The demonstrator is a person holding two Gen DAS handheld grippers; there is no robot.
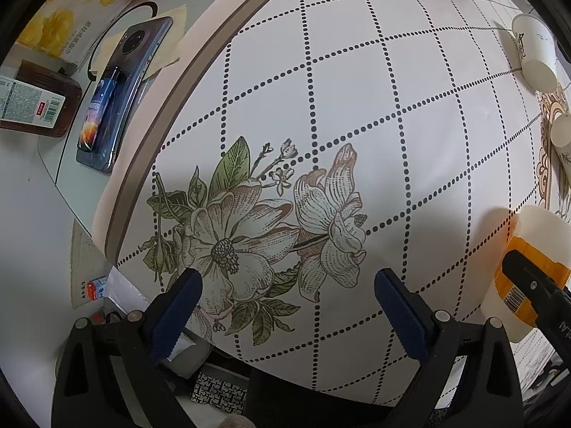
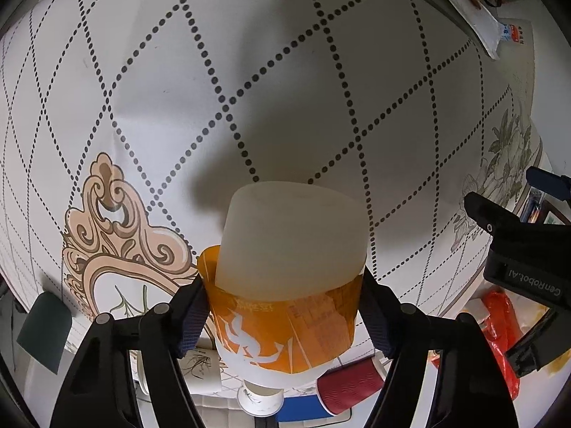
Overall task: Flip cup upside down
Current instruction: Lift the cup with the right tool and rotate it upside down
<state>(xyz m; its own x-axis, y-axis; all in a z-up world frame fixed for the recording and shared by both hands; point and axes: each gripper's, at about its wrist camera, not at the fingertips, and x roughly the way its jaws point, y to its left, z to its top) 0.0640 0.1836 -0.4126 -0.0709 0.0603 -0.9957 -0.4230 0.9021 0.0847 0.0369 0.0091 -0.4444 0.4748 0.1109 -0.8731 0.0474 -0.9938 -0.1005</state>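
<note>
Right wrist view shows the right gripper (image 2: 285, 306) pinching the cup (image 2: 289, 285) at lower centre, its axis pointing away, while the left gripper (image 1: 289, 306) hangs spread.

Your cup (image 2: 292, 242) looks like matt, translucent white plastic, with a glossy orange printed film (image 2: 285, 324) wrapped round it. The hand-held gripper (image 2: 285, 317) pinching it is matt black plastic, its pads (image 2: 191, 315) ribbed dark blue rubber. Under you, the surface (image 1: 357, 82) wears a smooth, faintly sheeny printed cloth.
</note>
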